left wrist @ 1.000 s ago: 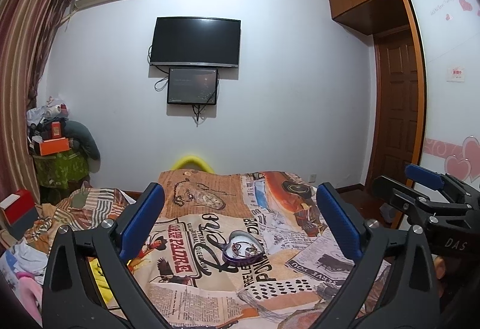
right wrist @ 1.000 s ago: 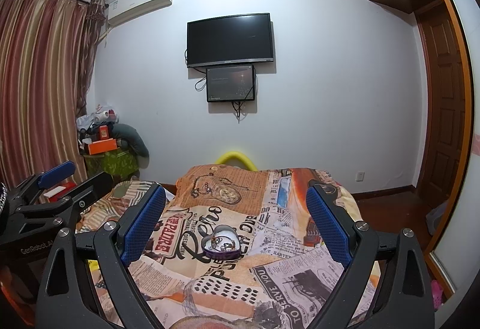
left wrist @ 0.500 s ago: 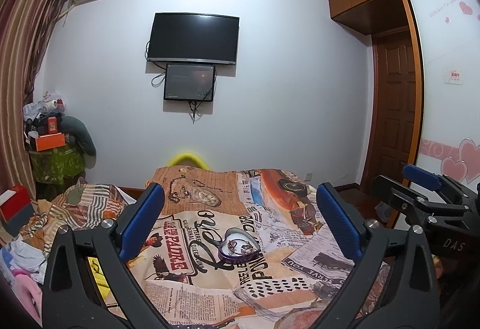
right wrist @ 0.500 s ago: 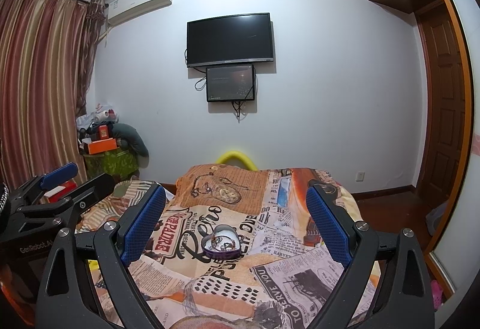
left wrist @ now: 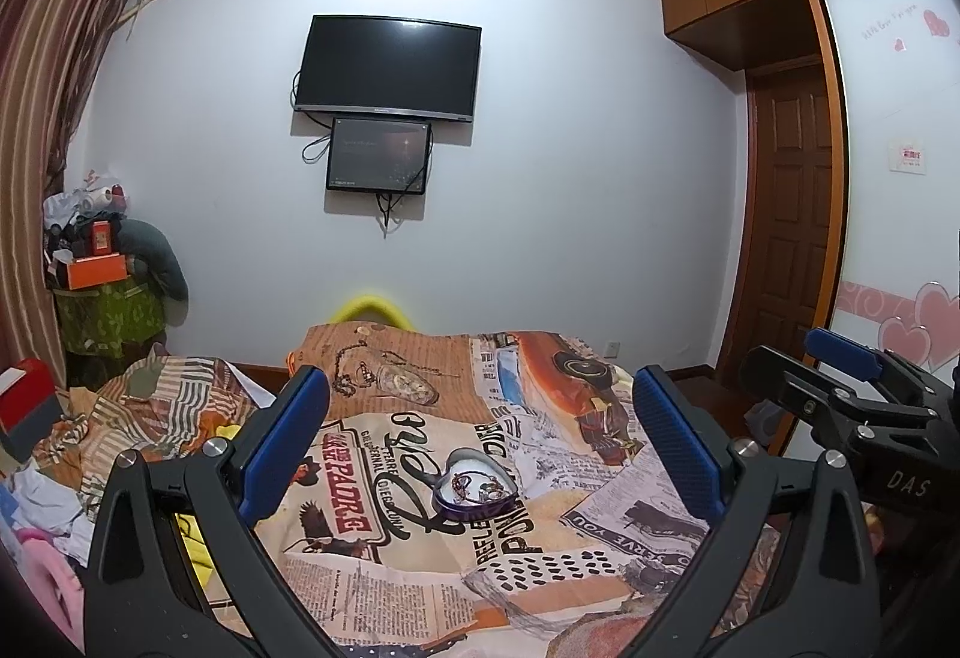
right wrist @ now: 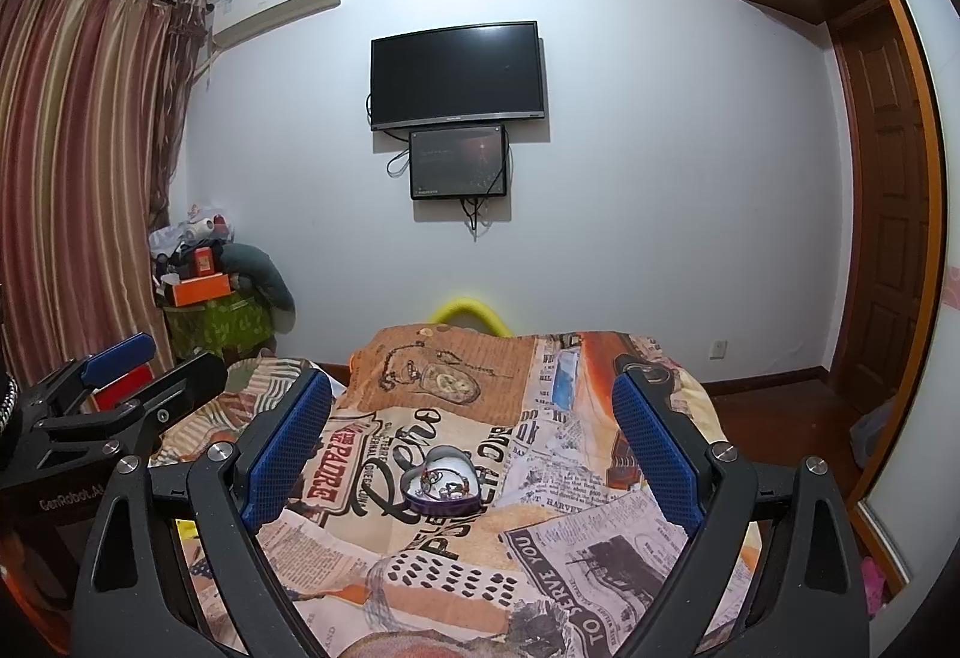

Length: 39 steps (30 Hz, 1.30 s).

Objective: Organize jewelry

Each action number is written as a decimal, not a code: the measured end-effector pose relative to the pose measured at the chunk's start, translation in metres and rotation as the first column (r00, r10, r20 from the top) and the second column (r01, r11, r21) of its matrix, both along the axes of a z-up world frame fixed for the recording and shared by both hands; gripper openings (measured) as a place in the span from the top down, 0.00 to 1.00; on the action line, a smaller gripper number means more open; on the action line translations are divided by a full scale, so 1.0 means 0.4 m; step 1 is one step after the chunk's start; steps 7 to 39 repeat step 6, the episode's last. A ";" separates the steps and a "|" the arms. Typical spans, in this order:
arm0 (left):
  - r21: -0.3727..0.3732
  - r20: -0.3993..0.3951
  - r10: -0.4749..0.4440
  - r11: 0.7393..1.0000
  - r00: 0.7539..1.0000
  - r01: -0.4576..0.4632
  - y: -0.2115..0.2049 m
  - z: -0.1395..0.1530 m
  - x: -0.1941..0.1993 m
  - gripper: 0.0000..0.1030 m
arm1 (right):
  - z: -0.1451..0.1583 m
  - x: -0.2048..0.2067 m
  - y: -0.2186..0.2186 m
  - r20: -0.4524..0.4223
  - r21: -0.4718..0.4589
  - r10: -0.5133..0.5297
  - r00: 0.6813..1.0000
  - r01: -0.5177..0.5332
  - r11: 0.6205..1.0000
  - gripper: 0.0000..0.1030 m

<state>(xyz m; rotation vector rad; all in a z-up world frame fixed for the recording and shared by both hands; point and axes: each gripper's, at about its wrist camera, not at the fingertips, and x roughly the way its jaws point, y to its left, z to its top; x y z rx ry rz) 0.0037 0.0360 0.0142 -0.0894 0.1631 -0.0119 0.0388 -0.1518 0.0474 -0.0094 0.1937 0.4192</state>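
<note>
Currently: heart-shaped box [left wrist: 474,487] on bed [left wrist: 420,556], jewelry [left wrist: 477,488] inside; left hand-held gripper [left wrist: 480,442] and right hand-held gripper [right wrist: 471,439] both released, empty.

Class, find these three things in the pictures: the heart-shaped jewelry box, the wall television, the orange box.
heart-shaped jewelry box [left wrist: 475,484], left wrist view, its open inside.
wall television [right wrist: 457,74], right wrist view, mid-screen.
orange box [right wrist: 201,289], right wrist view, its front.
</note>
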 end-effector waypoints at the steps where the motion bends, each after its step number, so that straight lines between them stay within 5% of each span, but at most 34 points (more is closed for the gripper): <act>1: -0.002 -0.003 -0.002 1.000 1.000 0.002 0.002 -0.002 0.003 0.01 | -0.001 0.001 0.001 -0.002 -0.002 0.001 1.000 -0.001 1.000 0.09; 39: -0.014 -0.020 0.001 1.000 1.000 -0.001 0.014 -0.012 0.019 0.01 | -0.008 0.012 0.009 -0.011 -0.012 0.002 1.000 -0.002 1.000 0.09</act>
